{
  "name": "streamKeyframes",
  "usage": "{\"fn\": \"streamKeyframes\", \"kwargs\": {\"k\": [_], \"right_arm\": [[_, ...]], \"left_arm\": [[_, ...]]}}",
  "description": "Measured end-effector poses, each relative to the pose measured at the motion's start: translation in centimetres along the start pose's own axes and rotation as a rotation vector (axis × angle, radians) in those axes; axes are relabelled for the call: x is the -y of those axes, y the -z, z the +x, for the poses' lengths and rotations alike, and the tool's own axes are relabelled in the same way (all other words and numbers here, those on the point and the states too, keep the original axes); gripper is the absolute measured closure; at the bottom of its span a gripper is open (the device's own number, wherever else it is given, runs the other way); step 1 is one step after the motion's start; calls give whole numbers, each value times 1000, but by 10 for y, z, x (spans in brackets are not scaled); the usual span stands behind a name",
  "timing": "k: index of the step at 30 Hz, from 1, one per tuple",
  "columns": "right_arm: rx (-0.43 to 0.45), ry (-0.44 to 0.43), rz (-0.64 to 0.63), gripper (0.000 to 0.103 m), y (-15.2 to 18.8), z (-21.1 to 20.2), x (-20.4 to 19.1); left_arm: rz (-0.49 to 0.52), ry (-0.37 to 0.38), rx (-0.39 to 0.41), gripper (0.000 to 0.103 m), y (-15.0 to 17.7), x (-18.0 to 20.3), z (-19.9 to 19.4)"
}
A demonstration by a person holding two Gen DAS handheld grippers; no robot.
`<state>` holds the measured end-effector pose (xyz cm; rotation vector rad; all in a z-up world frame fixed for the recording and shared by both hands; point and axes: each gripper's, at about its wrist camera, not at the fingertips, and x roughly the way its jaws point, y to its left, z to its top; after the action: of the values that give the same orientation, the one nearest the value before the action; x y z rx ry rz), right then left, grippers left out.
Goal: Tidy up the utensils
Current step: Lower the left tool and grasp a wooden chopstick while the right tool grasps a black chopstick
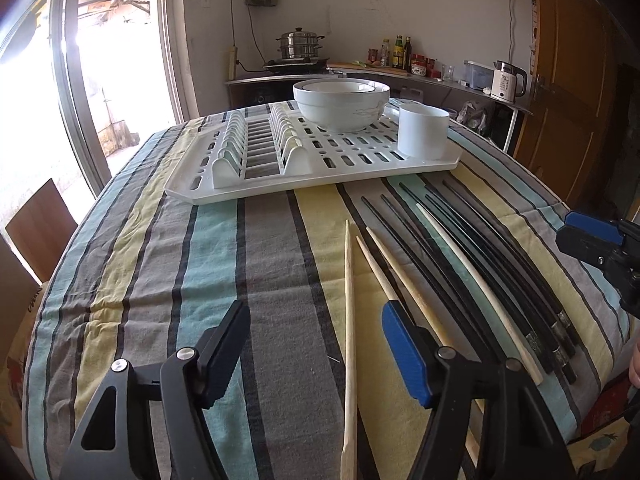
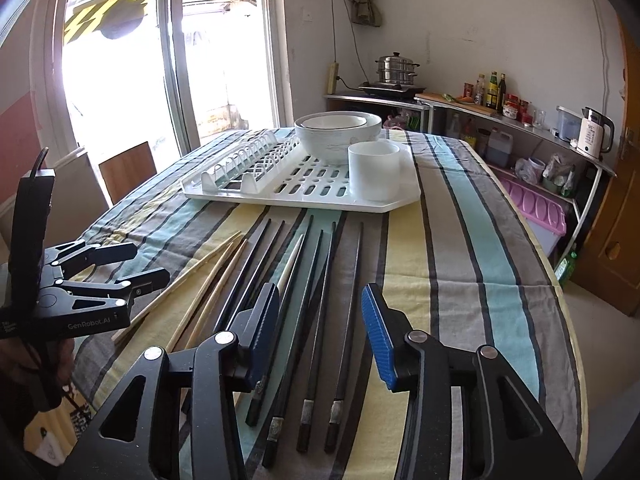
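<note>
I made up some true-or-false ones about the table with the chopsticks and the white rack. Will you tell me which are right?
1. The white cup stands on the dish rack. True.
2. The chopsticks are already in the cup. False: they lie on the striped tablecloth, in front of the rack.
3. All the chopsticks are black. False: some are pale wood.
4. A smaller bowl sits inside the big white bowl. True.
5. The right gripper is holding a chopstick. False: its jaws stand open above them, holding nothing.
</note>
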<state>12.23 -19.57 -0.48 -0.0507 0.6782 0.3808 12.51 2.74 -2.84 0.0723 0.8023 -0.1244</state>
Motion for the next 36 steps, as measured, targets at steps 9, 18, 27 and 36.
{"fn": "streamKeyframes", "kwargs": {"k": [9,18,27,36], "right_arm": [[-115,-34,-20,84,-17,45,2],[-206,-57,-31,85,-27,80,-2],[-258,-49,-34,88,-34,99,-2],[-286,-50,-41,90,-42,112,-4]], "left_arm": [[21,46,-89,52,-11,0,31],[22,42,-109,56,-22,-2,41],[56,58,-130,61,-32,1,49],[114,73,-151,72,-48,11,62]]}}
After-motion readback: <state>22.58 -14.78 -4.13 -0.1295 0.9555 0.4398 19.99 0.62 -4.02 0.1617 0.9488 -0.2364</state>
